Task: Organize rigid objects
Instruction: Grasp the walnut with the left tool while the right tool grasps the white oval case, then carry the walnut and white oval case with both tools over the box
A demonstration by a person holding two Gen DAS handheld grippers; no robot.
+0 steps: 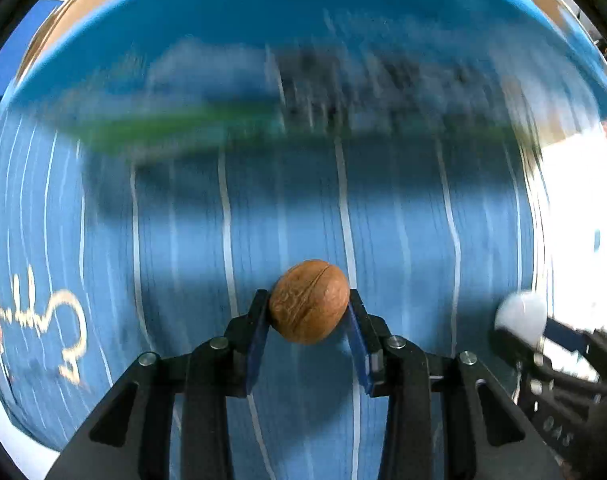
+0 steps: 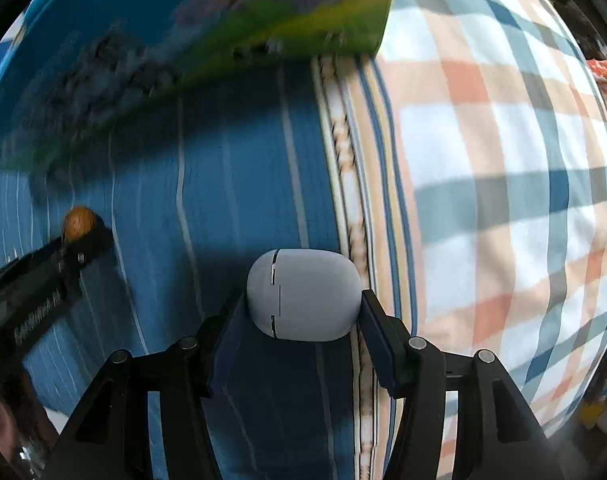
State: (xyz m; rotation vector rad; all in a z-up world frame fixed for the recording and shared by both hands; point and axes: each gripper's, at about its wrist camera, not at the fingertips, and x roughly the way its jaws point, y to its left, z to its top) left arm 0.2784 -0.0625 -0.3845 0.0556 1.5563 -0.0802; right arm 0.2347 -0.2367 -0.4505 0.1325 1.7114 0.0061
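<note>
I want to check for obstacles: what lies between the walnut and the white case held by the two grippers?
Only bare blue striped cloth lies between the walnut and the white case, as the right wrist view shows.

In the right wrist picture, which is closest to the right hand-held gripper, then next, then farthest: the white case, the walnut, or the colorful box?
1. White case: held between the right hand-held gripper's fingers.
2. Walnut: off to the left, in the left hand-held gripper.
3. Colorful box: farthest, at the top.

Rough-shelled walnut (image 1: 309, 302), smooth matt case (image 2: 303, 294)
</note>
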